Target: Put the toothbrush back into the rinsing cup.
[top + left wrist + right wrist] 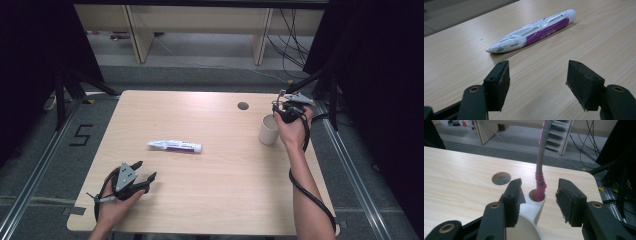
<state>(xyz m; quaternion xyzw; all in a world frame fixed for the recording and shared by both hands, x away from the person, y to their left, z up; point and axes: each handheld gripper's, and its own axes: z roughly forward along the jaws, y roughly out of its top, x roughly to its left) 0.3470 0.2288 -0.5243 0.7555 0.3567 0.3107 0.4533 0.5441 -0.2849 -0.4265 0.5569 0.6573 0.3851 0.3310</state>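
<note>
On the near left part of the light wooden table (pixel 210 185) I see my left gripper (pixel 145 171), held low in the left hand (pixel 116 205), its jaws spread wide with nothing between them. In the left gripper view the left gripper (pixel 537 80) points toward a white and purple toothpaste tube (pixel 534 31) that lies flat on the table (pixel 604 37) a little beyond the jaws, apart from them, cap end away and crimped end nearer. From the high view the toothpaste tube (pixel 175 146) lies left of the table's middle, cap to the right.

At the far right edge of the table my right gripper (pixel 278 107) sits over a white cup (pixel 268 130), held by the right hand (pixel 294 131). In the right gripper view the right gripper (pixel 539 192) has its jaws apart, one on each side of the cup's small side holder, and I cannot tell whether the pads touch it. A pink and grey toothbrush (pixel 541 167) stands in that holder on the cup (pixel 527 220), bristle head up at the top of the frame. A round cable hole (pixel 501 178) is in the table (pixel 456 177) just left of the cup, on its far side.
</note>
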